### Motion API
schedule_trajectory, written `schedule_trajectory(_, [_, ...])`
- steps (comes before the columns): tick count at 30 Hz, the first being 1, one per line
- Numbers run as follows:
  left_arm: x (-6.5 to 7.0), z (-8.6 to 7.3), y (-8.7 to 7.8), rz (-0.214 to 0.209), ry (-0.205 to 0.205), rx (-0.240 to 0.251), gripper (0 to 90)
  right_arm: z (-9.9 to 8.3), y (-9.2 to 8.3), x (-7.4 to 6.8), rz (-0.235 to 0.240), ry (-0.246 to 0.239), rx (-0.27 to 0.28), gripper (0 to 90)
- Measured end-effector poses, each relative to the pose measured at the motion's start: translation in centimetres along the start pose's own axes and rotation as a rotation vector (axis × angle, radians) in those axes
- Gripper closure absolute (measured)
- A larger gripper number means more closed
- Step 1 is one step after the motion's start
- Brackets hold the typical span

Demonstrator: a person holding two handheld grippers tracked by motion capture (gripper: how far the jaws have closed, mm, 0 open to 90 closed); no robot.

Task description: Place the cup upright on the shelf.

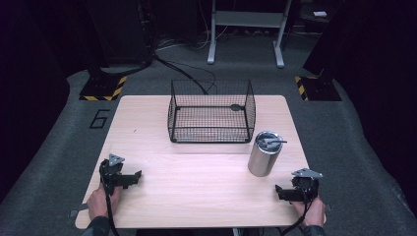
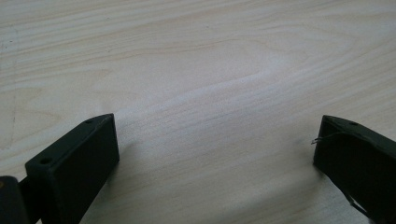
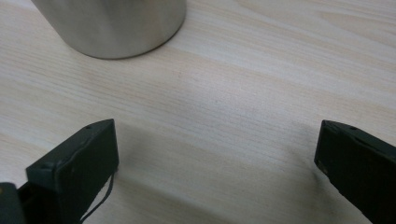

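On the pale wooden table (image 1: 196,172) a person holds a two-jaw gripper in each hand, both low near the front edge. The left gripper (image 1: 132,178) sits by the front left corner, held by the left hand (image 1: 104,200), its jaws pointing toward the middle of the table. In the left gripper view its jaws stand wide apart with bare wood grain between them and nothing in their grasp. The right gripper (image 1: 281,192) sits by the front right corner, held by the right hand (image 1: 311,211), its jaws pointing inward as well. In the right gripper view those jaws are also spread wide and hold nothing; the lower wall of the steel tumbler (image 3: 112,25) shows at the top of that view, ahead of the jaws and apart from them.

The steel tumbler (image 1: 264,155) stands upright near the right edge of the table, just behind the right gripper and free of it. Its top seems to carry a dark lid with a thin straw or handle across it, though that is too small to tell for sure. A black wire basket (image 1: 211,112) stands at the middle of the back edge, open at the top, just beyond and to the left of the tumbler without touching it. A small dark thing lies on the basket's floor near its back right corner; I cannot tell what it is.
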State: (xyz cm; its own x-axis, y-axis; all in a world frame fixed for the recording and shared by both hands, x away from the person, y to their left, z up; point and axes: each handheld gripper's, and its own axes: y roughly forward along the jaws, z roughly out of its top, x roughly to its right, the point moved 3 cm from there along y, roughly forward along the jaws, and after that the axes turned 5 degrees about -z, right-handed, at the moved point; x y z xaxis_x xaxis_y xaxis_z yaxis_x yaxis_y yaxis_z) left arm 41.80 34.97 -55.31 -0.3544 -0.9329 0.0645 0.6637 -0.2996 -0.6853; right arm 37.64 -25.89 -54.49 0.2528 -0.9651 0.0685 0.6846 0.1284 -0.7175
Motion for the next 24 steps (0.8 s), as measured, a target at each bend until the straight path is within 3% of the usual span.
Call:
schedule_trajectory(8, [0.0, 0.0, 0.1, -0.002, 0.001, 0.004, 0.0, 1.6, -1.5, -0.6, 0.048, 0.016, 0.002, 0.0])
schedule_trajectory(12, [-0.1, 0.0, 0.0, -0.001, 0.011, 0.001, 0.0, 2.8, -2.2, -1.0, 0.066, -0.008, 0.004, 0.0])
schedule_trajectory(24, [0.0, 0.0, 0.1, -0.002, 0.001, 0.004, 0.0, 5.9, -4.6, -2.4, 0.098, 0.001, 0.096, 0.0])
